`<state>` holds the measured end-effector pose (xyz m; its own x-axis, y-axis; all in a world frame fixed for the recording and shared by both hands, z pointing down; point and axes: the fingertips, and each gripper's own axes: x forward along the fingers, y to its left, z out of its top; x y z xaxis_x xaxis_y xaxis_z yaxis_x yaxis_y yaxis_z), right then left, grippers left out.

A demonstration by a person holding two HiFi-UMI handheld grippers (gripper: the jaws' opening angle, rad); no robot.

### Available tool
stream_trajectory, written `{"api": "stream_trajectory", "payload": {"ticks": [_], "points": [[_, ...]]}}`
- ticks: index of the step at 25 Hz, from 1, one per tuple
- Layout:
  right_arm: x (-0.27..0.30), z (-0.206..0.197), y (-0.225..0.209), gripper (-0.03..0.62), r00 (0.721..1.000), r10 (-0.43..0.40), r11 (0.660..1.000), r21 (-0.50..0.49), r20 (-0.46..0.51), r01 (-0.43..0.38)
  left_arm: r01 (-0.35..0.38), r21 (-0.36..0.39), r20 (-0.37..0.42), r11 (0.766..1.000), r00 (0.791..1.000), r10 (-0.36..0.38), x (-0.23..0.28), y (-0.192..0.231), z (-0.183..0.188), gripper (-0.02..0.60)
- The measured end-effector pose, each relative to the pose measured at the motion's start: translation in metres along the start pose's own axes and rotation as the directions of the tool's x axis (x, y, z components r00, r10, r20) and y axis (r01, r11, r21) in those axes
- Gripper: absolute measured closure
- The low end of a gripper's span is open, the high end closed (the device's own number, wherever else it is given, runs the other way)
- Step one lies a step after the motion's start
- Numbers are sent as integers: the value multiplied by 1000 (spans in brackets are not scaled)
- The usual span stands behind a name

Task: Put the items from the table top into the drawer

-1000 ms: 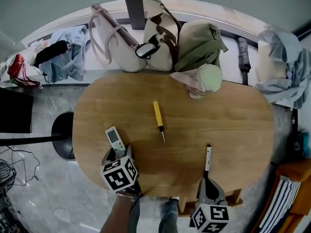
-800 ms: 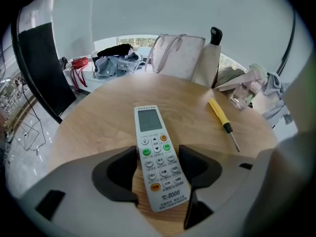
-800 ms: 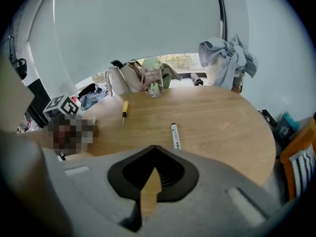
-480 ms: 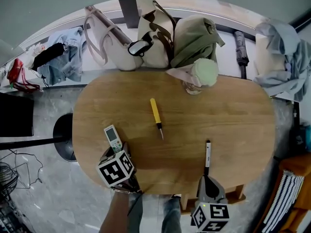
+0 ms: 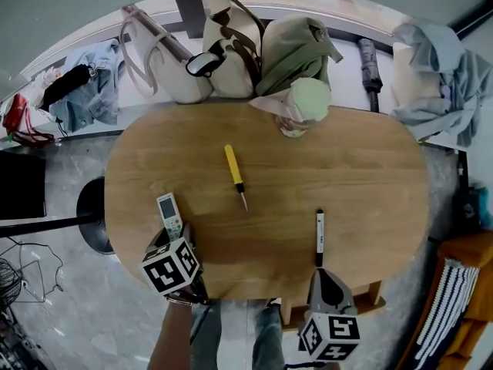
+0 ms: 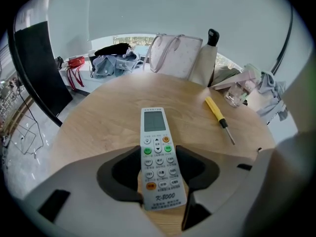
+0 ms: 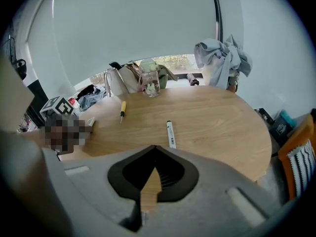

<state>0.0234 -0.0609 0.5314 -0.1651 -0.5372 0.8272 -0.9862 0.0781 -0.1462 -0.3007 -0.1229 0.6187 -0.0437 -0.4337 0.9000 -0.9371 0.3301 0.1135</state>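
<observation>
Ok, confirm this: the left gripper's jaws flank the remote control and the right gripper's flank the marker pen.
Wrong for the right gripper: the right gripper view shows its jaws shut and empty, the marker pen lying on the table beyond their tips. On the left gripper, the closing jaws do flank the remote control.
</observation>
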Motion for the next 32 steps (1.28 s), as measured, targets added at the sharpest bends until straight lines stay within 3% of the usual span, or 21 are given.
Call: {"api": "stream_trajectory", "payload": {"ticks": [16, 24, 32], "points": [[-37, -20, -13, 589, 997, -58, 996, 77, 59, 53, 117, 156, 28, 981, 992, -123, -50, -33, -19, 365], [-72, -32, -36, 589, 986, -126, 982, 158, 107, 108, 175, 267, 24, 948, 982, -188, -82, -63, -32, 365], [-115, -57, -62, 589, 969, -209, 950, 260, 129, 171, 248, 376, -8, 893, 964, -264, -111, -108, -52, 365]]}}
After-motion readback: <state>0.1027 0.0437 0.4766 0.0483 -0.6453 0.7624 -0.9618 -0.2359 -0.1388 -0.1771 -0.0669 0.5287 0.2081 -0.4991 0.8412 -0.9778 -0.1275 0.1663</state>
